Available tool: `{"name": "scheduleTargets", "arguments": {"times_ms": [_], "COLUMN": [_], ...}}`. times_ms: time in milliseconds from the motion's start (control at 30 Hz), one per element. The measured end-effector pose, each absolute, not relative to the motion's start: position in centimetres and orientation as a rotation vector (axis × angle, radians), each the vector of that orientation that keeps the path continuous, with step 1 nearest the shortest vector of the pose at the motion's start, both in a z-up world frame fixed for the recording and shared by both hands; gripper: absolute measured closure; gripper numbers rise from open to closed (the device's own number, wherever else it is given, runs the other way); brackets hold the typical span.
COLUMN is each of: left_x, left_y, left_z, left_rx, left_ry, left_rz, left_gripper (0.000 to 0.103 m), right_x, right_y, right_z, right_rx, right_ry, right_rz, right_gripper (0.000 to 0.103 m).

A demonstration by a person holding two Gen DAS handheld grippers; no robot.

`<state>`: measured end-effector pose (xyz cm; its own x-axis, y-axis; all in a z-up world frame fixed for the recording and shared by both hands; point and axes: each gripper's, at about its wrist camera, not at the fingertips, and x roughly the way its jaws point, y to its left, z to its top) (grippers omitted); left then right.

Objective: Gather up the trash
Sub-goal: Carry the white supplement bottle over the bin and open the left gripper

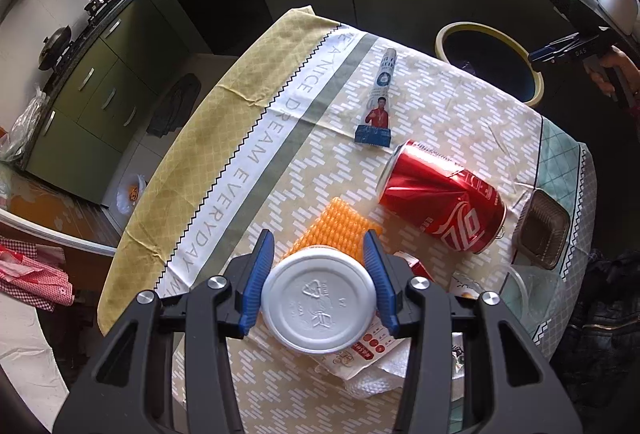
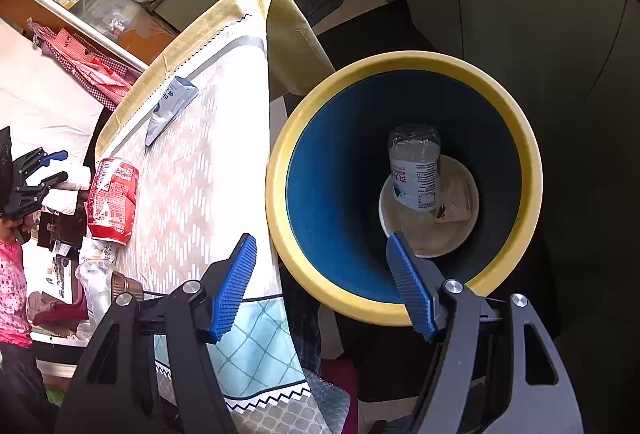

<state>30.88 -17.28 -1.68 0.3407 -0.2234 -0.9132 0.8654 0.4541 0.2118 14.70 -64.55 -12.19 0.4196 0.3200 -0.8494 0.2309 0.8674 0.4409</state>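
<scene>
Clamping a white round cup [image 1: 319,304] by its sides between the blue pads [image 1: 256,284] of the left gripper [image 1: 319,294], bottom-side facing the lens, just above the patterned tablecloth [image 1: 256,138]. Spreading wide apart over the bin, the right gripper [image 2: 322,282], holding nothing. Standing just beside the table edge, a yellow-rimmed blue bin [image 2: 404,190], containing a clear plastic bottle [image 2: 416,170] leaning on a shallow paper bowl [image 2: 428,230]. Lying on its side near the table's middle, a dented red can [image 1: 440,196], with a squeezed toothpaste tube [image 1: 380,102] just beyond it. Peeking out from behind the cup, an orange foam net [image 1: 336,230]. Sitting near the right table edge, a small brown plastic tray [image 1: 540,230]. Crumpling under the cup, printed paper wrappers [image 1: 360,358]
</scene>
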Motion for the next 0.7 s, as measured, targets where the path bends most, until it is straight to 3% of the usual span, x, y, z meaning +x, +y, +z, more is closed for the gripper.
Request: {"name": "scheduleTargets", "arguments": {"times_ms": [400,700], "left_x": [28.6,25.7], "left_y": [-23.0,-32.1], "left_z": [0.8,2.7], "left_rx": [0.863,0.931], "left_ry": [0.912,0.829], "left_rz": [-0.912,-1.054], "left_gripper": [0.059,0.059], "right_x": [13.5,10.6], "right_y": [-65.3,-66.7], "right_z": [-12.3,-11.3], "right_rx": [0.56,0.574], "right_ry": [1.142,1.092], "right_rz": [0.086,0.081], "right_gripper": [0.035,0.035]}}
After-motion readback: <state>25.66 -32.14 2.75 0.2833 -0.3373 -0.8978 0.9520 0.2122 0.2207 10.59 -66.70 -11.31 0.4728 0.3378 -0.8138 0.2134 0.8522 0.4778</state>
